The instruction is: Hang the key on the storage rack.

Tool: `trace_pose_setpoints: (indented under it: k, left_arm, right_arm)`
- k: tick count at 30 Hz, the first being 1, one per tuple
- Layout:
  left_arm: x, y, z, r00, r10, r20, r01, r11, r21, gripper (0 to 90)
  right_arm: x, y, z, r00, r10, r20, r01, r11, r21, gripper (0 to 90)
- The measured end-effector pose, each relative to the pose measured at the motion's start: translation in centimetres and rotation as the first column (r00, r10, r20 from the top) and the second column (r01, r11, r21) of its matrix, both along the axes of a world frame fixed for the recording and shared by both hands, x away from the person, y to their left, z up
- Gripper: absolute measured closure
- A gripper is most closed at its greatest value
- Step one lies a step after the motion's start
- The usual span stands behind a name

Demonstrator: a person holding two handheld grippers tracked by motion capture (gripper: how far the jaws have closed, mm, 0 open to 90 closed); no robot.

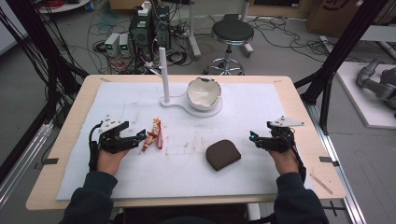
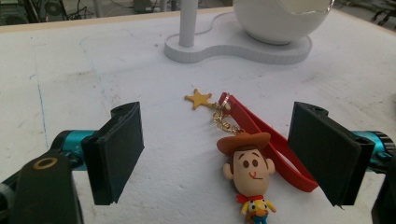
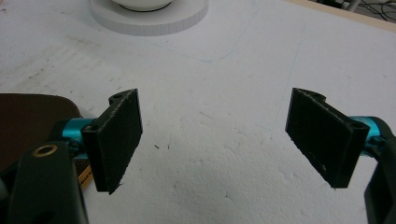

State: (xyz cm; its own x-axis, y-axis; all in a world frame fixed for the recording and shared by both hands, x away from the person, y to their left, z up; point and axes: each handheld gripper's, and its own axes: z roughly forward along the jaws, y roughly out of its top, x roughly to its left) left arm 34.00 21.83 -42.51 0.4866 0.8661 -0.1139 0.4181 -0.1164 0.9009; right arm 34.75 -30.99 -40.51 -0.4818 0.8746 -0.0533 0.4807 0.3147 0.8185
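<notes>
1. The fingers of the left gripper stand wide apart, one on each side of the cowboy keychain without touching it, so nothing is gripped yet.
2. The right gripper also has its fingers spread wide, over bare desk with nothing between them; it looks parked while the left one works.
3. The keychain lies flat on the white desk top, near the person's left hand. In the left gripper view its head sits between the fingers, and its red strap and gold star trail away toward the far side.
4. That straddling pose suits a pinch on the figure's head or body, probably the next move.
5. Behind it, a white broken-edged bowl sits on a flat white base with an upright post; I can't tell whether anything is in it.
6. A brown pad lies well apart, nearer the right gripper.
</notes>
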Motion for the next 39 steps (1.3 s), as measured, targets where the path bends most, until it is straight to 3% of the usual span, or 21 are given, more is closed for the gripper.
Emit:
trace_pose_setpoints:
  k: [1,5,11,14,15,19,21,22,24,27,30,32,34,35,38,39]
  left_arm:
    - [0.2,-0.2,0.0,0.9999,-0.002,-0.011,0.002,1.0,0.005,30.2]
    - [1.1,-1.2,-0.2,0.9984,-0.017,-0.053,0.018,0.9997,0.016,33.5]
    - [2.4,-2.4,-0.8,0.991,-0.05,-0.125,0.051,0.9987,0.002,31.4]
    - [2.9,-3.3,-1.8,0.9824,-0.076,-0.171,0.088,0.994,0.065,26.6]
    - [2.9,-3.3,-1.8,0.9824,-0.076,-0.171,0.088,0.994,0.065,26.6]
    - [3.0,-3.0,-2.1,0.9774,-0.05,-0.206,0.067,0.9948,0.076,25.5]
    - [2.9,-2.8,-2.2,0.9683,-0.01,-0.249,0.043,0.9907,0.129,26.0]
    - [2.8,-2.9,-2.2,0.971,-0.023,-0.238,0.06,0.9866,0.151,26.8]
    - [2.6,-2.9,-2.1,0.9694,-0.026,-0.244,0.069,0.9831,0.169,26.8]
    - [2.5,-3.2,-2.0,0.9722,-0.014,-0.234,0.064,0.9755,0.21,29.3]
    - [2.4,-3.2,-1.9,0.9743,-0.005,-0.225,0.059,0.9705,0.234,37.7]
    - [2.3,-3.2,-1.8,0.9756,-0.021,-0.219,0.073,0.9696,0.234,53.1]
    - [2.2,-3.4,-1.8,0.9759,-0.025,-0.217,0.08,0.9653,0.249,53.5]
    - [2.1,-3.5,-1.7,0.9787,-0.04,-0.201,0.094,0.9595,0.266,66.4]
    - [2.1,-3.6,-1.7,0.9802,-0.04,-0.194,0.094,0.9562,0.277,66.6]
    - [2.1,-3.5,-1.6,0.9797,-0.04,-0.197,0.093,0.9591,0.267,66.7]
  right_arm:
    - [0.0,0.0,0.0,1.0,-0.003,-0.003,0.003,1.0,0.006,18.8]
    - [-0.1,-0.1,0.1,1.0,0.0,0.002,0.0,1.0,0.01,18.9]
    - [-0.2,0.0,0.1,1.0,-0.001,0.001,0.001,1.0,0.011,18.9]
    - [-0.1,0.1,0.1,1.0,0.0,-0.003,0.0,1.0,0.011,18.9]
    - [-0.1,0.1,0.1,1.0,-0.001,-0.005,0.001,1.0,0.011,18.9]
    - [-0.1,0.0,0.1,1.0,-0.002,-0.009,0.002,1.0,0.013,19.0]
    - [-0.1,0.0,0.1,1.0,-0.002,-0.008,0.002,1.0,0.011,19.0]
    - [-0.2,0.0,0.1,1.0,-0.002,-0.009,0.002,1.0,0.012,19.0]
    - [-0.2,0.0,0.1,1.0,-0.001,-0.009,0.001,1.0,0.017,19.1]
    - [-0.2,-0.1,0.1,0.9999,-0.001,-0.011,0.001,1.0,0.017,19.1]
    - [-0.2,0.0,0.0,0.9999,0.001,-0.011,0.0,1.0,0.016,19.1]
    - [-0.1,0.0,0.0,0.9999,0.0,-0.011,0.0,1.0,0.016,19.1]
    - [-0.1,-0.1,0.0,0.9999,0.0,-0.011,0.0,1.0,0.014,19.1]
    - [-0.1,-0.1,0.0,0.9999,-0.003,-0.015,0.004,1.0,0.017,19.1]
    - [-0.1,-0.1,0.0,0.9999,-0.003,-0.016,0.003,1.0,0.017,19.1]
    - [-0.1,-0.1,0.0,0.9999,-0.001,-0.016,0.002,1.0,0.018,19.1]
